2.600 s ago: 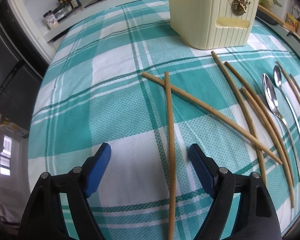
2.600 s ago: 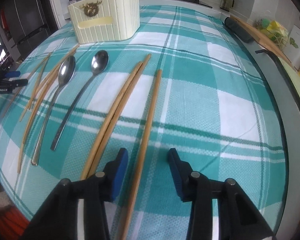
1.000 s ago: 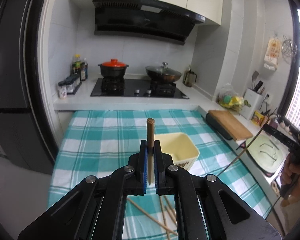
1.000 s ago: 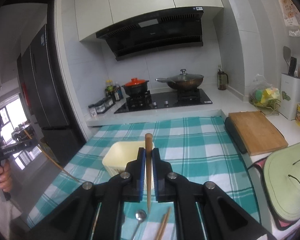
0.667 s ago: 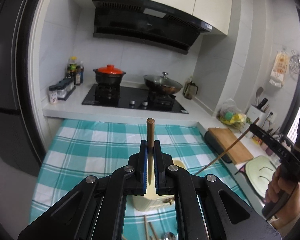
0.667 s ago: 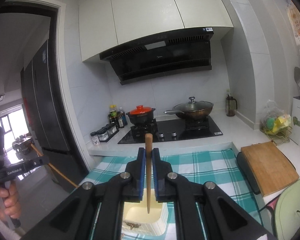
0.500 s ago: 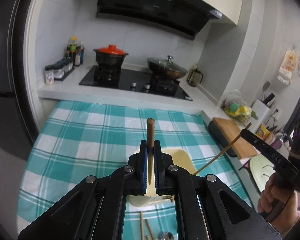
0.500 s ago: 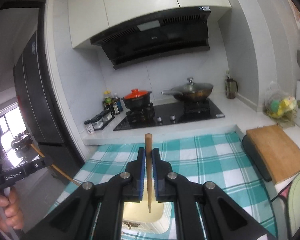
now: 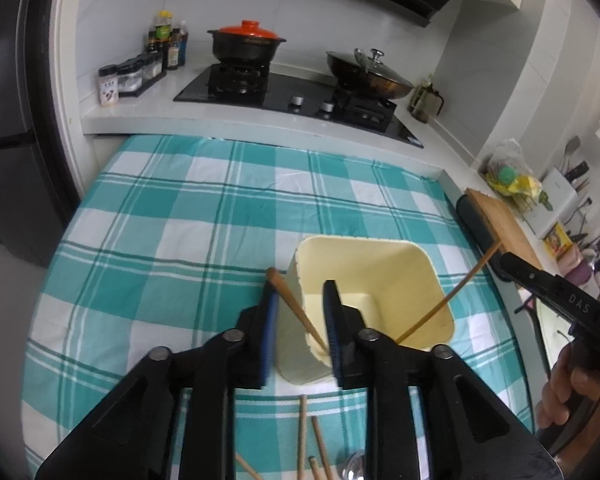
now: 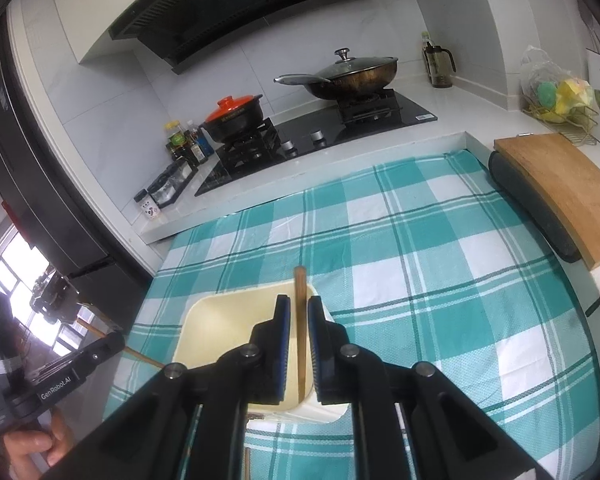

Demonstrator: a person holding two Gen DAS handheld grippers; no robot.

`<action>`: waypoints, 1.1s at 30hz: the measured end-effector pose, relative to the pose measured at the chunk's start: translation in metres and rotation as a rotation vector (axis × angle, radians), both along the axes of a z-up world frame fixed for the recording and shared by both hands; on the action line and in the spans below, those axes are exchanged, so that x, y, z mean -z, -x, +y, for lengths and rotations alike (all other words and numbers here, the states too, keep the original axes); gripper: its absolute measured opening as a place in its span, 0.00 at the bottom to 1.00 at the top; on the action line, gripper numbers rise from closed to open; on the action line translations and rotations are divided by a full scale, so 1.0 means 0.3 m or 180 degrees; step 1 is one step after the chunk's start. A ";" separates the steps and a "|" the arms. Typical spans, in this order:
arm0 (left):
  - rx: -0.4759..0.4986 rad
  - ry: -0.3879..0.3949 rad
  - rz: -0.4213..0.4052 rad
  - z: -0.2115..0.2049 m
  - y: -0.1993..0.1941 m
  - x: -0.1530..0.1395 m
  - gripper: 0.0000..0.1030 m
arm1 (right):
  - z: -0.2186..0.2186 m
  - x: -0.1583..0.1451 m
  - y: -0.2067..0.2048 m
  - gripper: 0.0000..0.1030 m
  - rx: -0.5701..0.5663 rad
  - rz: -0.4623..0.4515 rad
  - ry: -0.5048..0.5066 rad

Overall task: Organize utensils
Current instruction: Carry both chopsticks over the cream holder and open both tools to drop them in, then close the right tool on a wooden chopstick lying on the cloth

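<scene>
Shown at the drop over the cream utensil holder (image 9: 374,280), directly ahead of and below both grippers on the teal checked cloth (image 9: 172,240). Left gripper (image 9: 300,320): jaws opening, pads parted, with a wooden chopstick (image 9: 296,312) slanting loose across the gap, upper end beside the left pad, lower end dipping inside the holder's near wall; released rather than pinched. Right gripper (image 10: 298,340): jaws only starting to open, a second chopstick (image 10: 300,320) upright in the narrow gap, tip pointing into the holder (image 10: 228,320); contact with the pads not certain, probably slipping free. Seen from the left wrist, that second stick (image 9: 448,296) leans out over the holder's far-right corner. Handling, as judged: light, stiff, slender, smooth-finished wood, prone to swivel or slide under a weak pinch, unlikely to break in a short fall. Best taken near the thick upper end, pads across the shaft, so the thin tip hangs down and enters first. More chopsticks (image 9: 302,436) and a spoon (image 9: 354,466) lying on the cloth beneath the left gripper, not yet sorted.
</scene>
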State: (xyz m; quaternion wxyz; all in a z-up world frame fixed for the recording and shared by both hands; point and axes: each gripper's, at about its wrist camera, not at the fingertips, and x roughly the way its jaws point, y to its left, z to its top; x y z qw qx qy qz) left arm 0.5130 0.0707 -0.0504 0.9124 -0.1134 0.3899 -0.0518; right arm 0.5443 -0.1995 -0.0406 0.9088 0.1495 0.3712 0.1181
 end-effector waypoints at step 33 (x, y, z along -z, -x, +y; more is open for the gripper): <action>-0.0190 -0.0385 0.0403 -0.030 0.986 0.485 0.77 | -0.210 0.438 1.069 0.42 -0.0039 0.0009 0.0831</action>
